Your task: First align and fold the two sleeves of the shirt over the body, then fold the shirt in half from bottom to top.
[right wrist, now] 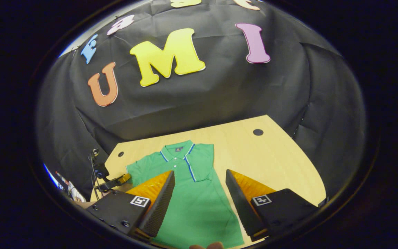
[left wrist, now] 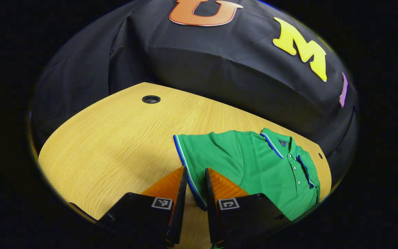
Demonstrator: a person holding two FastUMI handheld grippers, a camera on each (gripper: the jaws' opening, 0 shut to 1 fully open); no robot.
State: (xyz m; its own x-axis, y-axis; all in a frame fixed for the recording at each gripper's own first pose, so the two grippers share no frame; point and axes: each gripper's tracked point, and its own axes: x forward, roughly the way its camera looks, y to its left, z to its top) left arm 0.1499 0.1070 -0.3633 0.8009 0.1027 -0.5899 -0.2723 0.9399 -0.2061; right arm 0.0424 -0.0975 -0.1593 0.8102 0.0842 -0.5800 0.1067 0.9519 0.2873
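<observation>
A green polo shirt (left wrist: 261, 166) with blue and white trim lies face up on the wooden table (left wrist: 116, 145), collar toward the far wall. In the left gripper view its sleeve (left wrist: 206, 152) spreads outward, and the striped cuff runs down between the fingers of my left gripper (left wrist: 195, 171), which stand close together and pinch it. In the right gripper view the shirt (right wrist: 199, 204) lies below my right gripper (right wrist: 199, 173), whose fingers are wide apart and hold nothing. One sleeve (right wrist: 200, 162) lies folded over the body. The left gripper (right wrist: 116, 181) shows at the shirt's left edge.
Round cable holes (left wrist: 151, 99) (right wrist: 258, 132) sit in the table near its far edge. Bare wood (right wrist: 271, 162) stretches right of the shirt. The black cloth wall (right wrist: 202, 93) closes the back. A person's fingertip (right wrist: 206, 246) shows at the bottom.
</observation>
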